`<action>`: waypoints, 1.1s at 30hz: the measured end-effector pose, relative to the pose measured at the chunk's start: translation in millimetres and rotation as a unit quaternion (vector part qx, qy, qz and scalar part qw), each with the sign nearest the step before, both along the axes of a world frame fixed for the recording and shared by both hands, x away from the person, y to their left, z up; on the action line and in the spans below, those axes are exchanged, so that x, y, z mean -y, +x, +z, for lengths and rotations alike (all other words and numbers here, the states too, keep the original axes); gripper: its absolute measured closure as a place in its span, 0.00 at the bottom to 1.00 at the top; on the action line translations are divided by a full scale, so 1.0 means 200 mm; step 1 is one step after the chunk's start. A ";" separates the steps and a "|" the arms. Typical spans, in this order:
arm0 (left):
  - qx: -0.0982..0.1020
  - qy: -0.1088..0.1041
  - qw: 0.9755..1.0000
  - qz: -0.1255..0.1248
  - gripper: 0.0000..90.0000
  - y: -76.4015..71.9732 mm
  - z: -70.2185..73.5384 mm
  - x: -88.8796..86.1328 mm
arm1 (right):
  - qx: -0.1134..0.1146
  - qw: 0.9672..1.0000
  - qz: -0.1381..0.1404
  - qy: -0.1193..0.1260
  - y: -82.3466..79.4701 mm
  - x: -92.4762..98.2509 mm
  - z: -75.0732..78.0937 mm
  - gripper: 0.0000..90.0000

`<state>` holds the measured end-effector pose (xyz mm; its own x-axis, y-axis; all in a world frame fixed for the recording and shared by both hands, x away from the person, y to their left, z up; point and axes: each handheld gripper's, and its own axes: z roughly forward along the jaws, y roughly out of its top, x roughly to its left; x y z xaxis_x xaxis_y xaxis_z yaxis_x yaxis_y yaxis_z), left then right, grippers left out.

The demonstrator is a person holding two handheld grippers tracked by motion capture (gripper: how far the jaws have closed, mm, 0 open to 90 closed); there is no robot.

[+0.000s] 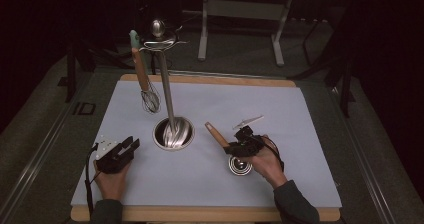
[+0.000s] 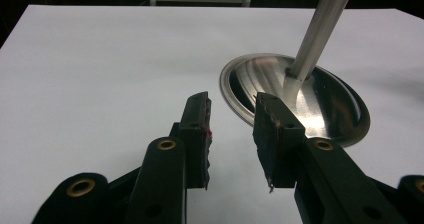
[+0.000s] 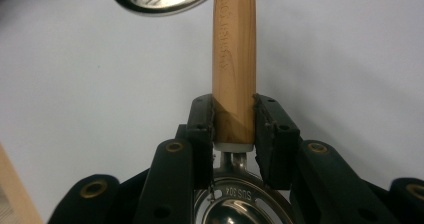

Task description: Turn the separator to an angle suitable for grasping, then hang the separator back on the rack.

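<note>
A utensil with a wooden handle (image 1: 215, 134) and a round steel head (image 1: 240, 165) is held just above the white mat, right of centre. My right gripper (image 1: 234, 147) is shut on the handle (image 3: 234, 59) just above the steel neck, its pads pressing both sides. The steel head (image 3: 235, 206) lies under the jaws. A steel utensil stand has a round base (image 1: 173, 134) and a tall pole (image 1: 166, 89). A whisk (image 1: 148, 99) hangs from its top hooks. My left gripper (image 1: 131, 145) rests open and holds nothing, left of the base (image 2: 330, 109), with its jaws (image 2: 232, 109) pointing at the base's rim.
A white mat (image 1: 280, 109) covers a wooden table (image 1: 200, 214), whose edge runs along the front. Dark floor and a metal frame (image 1: 240, 9) lie beyond the far edge. The stand's pole (image 2: 320, 29) rises close in front of the left gripper.
</note>
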<state>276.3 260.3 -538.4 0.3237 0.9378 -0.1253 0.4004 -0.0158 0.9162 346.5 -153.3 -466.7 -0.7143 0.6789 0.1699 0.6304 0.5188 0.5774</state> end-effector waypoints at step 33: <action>0.002 -0.002 1.000 0.002 0.76 0.00 0.00 0.00 | 0.167 0.981 0.070 0.066 0.04 0.00 0.09 0.79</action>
